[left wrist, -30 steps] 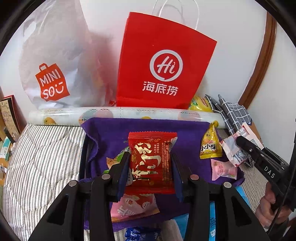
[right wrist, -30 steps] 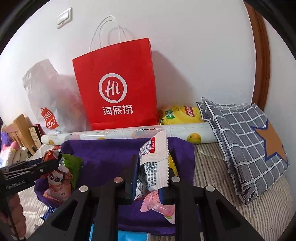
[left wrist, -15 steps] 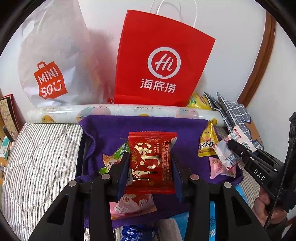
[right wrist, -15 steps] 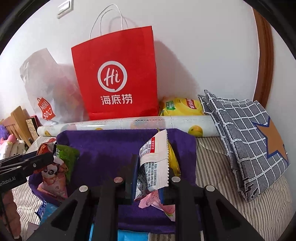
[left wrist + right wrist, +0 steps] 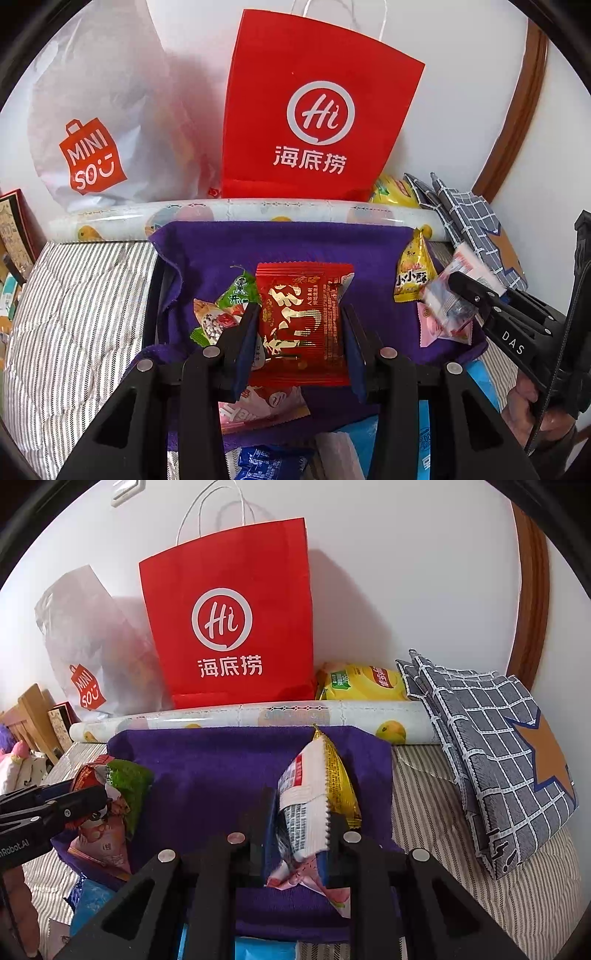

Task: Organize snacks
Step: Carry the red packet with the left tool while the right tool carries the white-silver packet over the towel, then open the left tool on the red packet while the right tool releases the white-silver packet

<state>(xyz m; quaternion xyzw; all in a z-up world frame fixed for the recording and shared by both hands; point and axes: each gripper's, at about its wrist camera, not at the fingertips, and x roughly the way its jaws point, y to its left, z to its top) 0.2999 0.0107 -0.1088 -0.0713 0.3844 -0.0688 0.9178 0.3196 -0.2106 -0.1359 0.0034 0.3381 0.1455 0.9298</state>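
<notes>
A striped bedspread (image 5: 74, 317) covers the surface, and a white wall rises behind it. Against the wall stands a red paper bag (image 5: 314, 110) with white handles, and a white plastic shopping bag (image 5: 110, 110) slumps just to its left. A grey checked cushion (image 5: 491, 746) leans at the far right, beside a yellow packet (image 5: 365, 683) tucked behind a long roll of printed paper (image 5: 240, 716) that lies across the foot of the bags. In front of the roll a purple towel (image 5: 280, 243) is spread out, and the snacks lie on it.

On the towel's left part sit a green packet (image 5: 238, 291) and a pink packet (image 5: 258, 406), partly hidden by the left gripper. On the right part a small yellow triangular packet (image 5: 413, 277) stands upright, with a pale pink packet (image 5: 439, 325) just beside it. Blue wrappers (image 5: 269, 461) show at the near edge.

The left gripper (image 5: 299, 325) has its jaws set moderately wide and pressed against both sides of a red snack packet (image 5: 301, 321), held flat and lifted above the towel. The right gripper (image 5: 299, 823) has its jaws much closer together, pinching a white snack packet (image 5: 303, 805) that stands on edge, directly in front of the yellow triangular one.
</notes>
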